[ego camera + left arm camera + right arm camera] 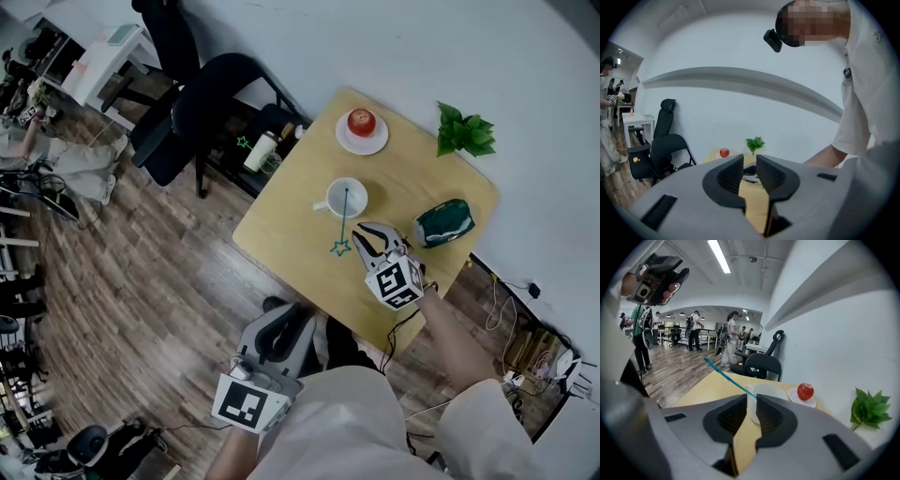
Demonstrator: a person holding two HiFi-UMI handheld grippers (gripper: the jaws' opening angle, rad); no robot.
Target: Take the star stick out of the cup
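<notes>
Currently: right gripper (750,401) just short of the white ceramic cup (362,200), jaws a narrow slit apart, holding nothing.
Teal star-tipped stick (343,220) sits in the cup, leaning out over its rim; left gripper (750,162) low, off the light wooden table (295,225), narrowly parted, empty.

Ahead of the right gripper (751,408), the table (708,390) is pale wood, smooth and matt. The cup (768,392) looks glazed white, and the star stick (724,376) thin teal plastic. The gripper's shell is matt grey plastic, with black ribbed pads (727,420). Beyond, the apple (805,391) shines.
</notes>
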